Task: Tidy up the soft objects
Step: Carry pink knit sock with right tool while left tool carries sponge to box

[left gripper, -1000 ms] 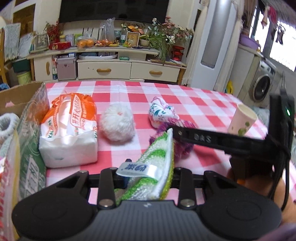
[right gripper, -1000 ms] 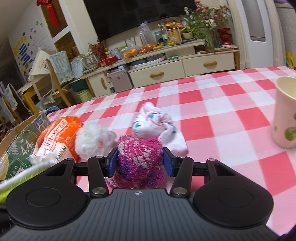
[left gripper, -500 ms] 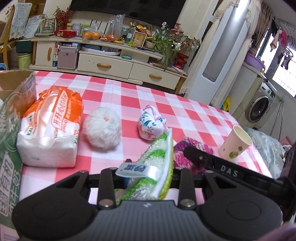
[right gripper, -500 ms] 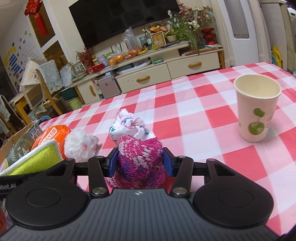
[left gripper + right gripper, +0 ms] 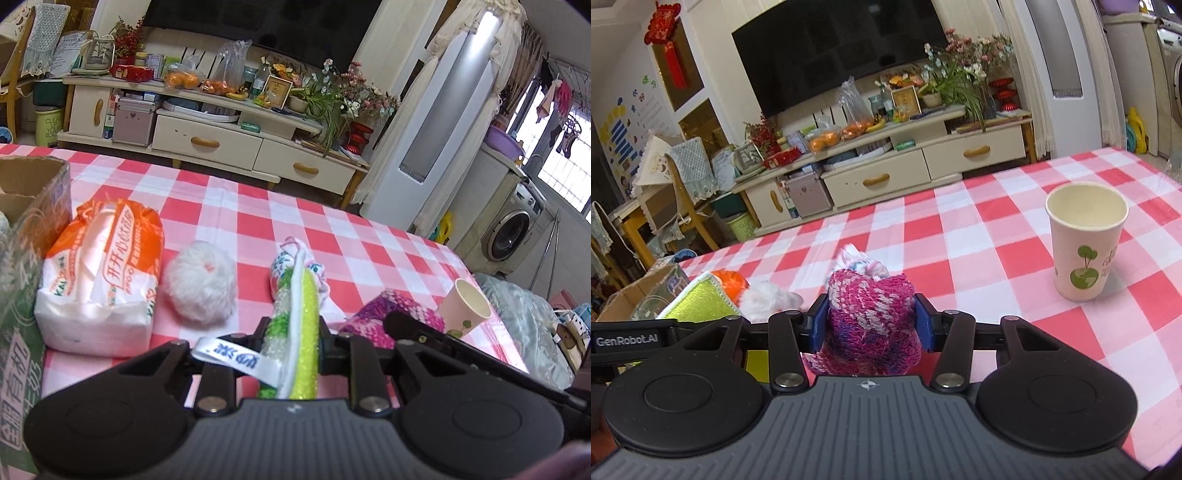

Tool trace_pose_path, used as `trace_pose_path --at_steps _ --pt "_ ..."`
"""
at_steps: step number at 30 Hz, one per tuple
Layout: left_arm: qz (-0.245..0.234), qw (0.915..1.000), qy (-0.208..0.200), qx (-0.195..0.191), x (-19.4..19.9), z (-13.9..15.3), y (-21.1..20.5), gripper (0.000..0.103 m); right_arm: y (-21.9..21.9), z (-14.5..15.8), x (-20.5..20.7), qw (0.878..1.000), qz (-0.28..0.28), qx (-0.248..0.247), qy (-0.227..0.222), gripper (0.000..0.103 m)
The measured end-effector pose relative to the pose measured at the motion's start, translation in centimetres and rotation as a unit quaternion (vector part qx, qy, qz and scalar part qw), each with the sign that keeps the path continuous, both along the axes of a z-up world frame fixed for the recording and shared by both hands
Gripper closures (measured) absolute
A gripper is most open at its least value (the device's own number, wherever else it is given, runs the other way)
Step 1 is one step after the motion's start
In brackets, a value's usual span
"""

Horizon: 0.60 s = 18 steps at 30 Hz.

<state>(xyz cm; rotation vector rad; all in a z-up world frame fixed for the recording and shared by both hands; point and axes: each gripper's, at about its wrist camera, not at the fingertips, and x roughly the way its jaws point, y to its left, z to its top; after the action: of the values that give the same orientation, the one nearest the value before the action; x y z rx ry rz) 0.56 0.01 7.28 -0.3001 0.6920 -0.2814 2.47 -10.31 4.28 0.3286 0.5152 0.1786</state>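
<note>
Left gripper [image 5: 291, 338]: jaws clamped tight on a green-and-white scouring pad [image 5: 295, 325], yellow-green on one face, held edge-on; a white ribbon tag [image 5: 236, 356] with blue characters, not readable, hangs from it at 9 o'clock.

Right gripper [image 5: 871, 325]: blue pads pressing both flanks of a pink-and-purple knitted bundle [image 5: 871, 317], flecked white, jaws narrowing slightly on it. The left unit's arm, printed "GenRobot.AI" [image 5: 626, 340], crosses at 9 o'clock in the right wrist view.

Table [image 5: 229, 206]: red-and-white check cloth.

Tissue pack [image 5: 99, 273], orange and white, lettered "KAI…" with Chinese characters, at 10 o'clock of the left gripper.

White fluffy ball [image 5: 199, 284], just beside the pack, between it and the pad.

Small white cloth bundle with green-blue print [image 5: 314, 269], beyond the pad's tip at 12 o'clock.

Cardboard box [image 5: 33, 192], green printed side, large Chinese characters, at 9 o'clock on the table's edge.

Paper cup [image 5: 1084, 245], upright, cream, green globe-and-tree print, at 2 o'clock of the right gripper, well apart from the soft items.

Far: cream TV cabinet [image 5: 923, 162] and dark television [image 5: 834, 44].
</note>
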Motion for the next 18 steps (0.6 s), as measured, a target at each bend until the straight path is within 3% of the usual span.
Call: trace_pose_path --at_steps 18 --pt "0.012 0.9975 -0.046 -0.051 -1.7 3.4 4.5 0.083 3.7 3.1 -1.6 0.999 0.012 -0.019 -0.041 0.044"
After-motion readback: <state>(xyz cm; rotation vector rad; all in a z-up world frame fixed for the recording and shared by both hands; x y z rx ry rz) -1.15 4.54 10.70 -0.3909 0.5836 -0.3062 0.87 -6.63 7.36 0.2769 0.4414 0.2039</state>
